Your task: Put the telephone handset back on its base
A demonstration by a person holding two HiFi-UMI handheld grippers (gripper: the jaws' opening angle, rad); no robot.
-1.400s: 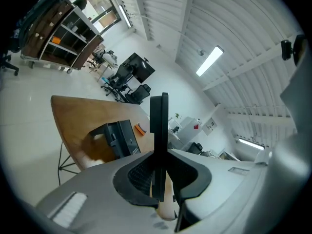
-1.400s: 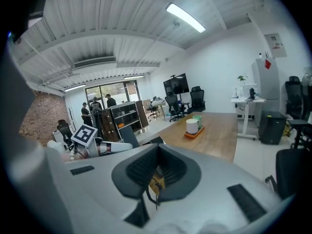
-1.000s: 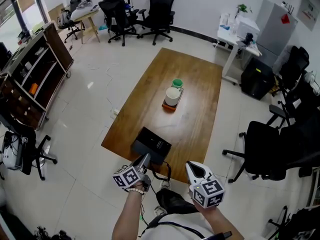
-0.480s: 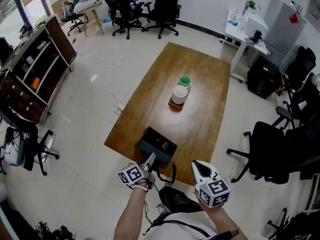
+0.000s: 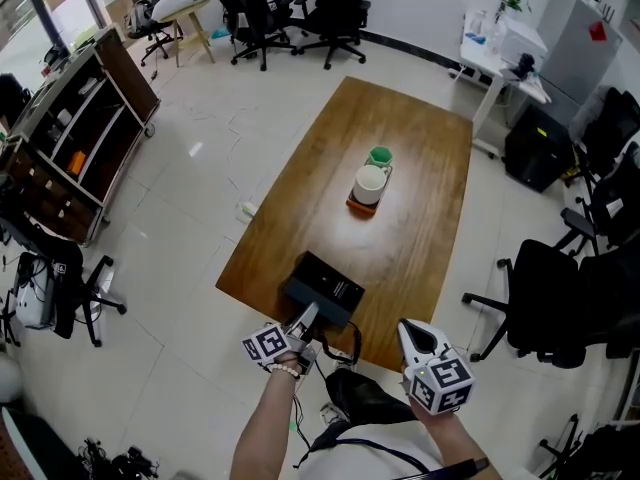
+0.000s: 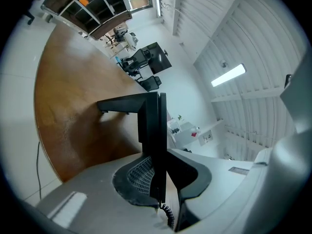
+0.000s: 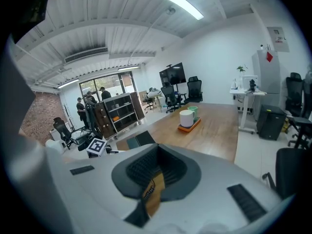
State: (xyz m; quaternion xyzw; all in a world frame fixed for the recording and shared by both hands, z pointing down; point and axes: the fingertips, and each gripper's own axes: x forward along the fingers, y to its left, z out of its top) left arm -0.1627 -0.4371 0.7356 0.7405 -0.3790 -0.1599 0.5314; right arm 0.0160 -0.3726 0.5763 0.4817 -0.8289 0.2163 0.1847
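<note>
Left hand-held gripper [image 5: 308,318] has its jaws clamped on the black telephone handset [image 6: 149,126], seen edge-on in the left gripper view with its coiled cord [image 6: 167,213] cut off at the bottom. In the head view the handset is too small to make out, just short of the black base [image 5: 322,289] at the near end of the bench [image 5: 420,198]; contact can't be told. Right hand-held gripper [image 5: 415,336] is off the bench edge, jaws practically together on nothing, only a sliver of bench showing through.
</note>
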